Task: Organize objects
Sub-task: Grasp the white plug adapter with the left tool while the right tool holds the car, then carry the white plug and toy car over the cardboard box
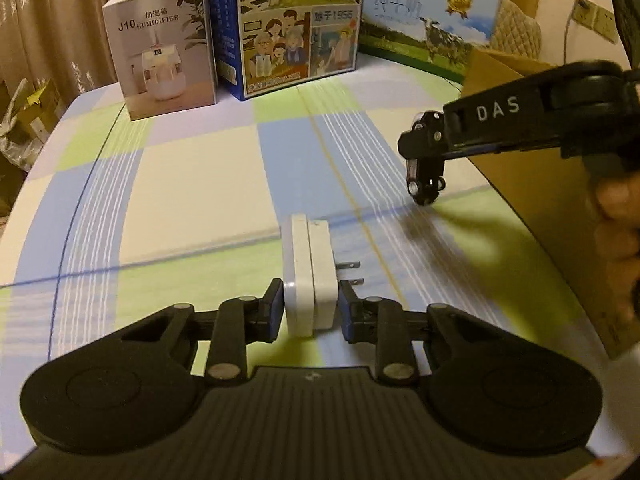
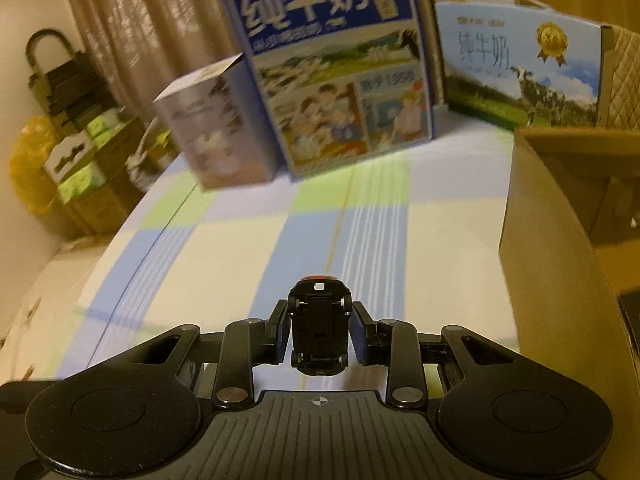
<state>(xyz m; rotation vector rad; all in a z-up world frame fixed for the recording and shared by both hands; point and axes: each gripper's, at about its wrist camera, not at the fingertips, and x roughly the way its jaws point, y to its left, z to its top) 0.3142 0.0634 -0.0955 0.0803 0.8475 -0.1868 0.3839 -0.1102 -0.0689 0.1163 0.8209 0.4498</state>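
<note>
**Warm, dim room light; one view sharp, the other smeared**

Both views carry a yellowish indoor cast and moderate brightness, with no hard glare. In the left wrist view the picture is mostly crisp: print on the humidifier box (image 1: pixel 160 48) reads clearly. A soft, dark shadow (image 1: pixel 452 236) lies on the checked tablecloth (image 1: pixel 192 184) under the toy car (image 1: pixel 426 166), falling toward the lower right. A hand (image 1: pixel 618 236) at the right edge is blurred. The right wrist view shows motion blur: the small box (image 2: pixel 212 136) and the curtain (image 2: pixel 132 32) are smeared, while the milk carton (image 2: pixel 340 80) stays partly legible. Fisheye curvature bends the table edges, and the corners darken to black.
</note>
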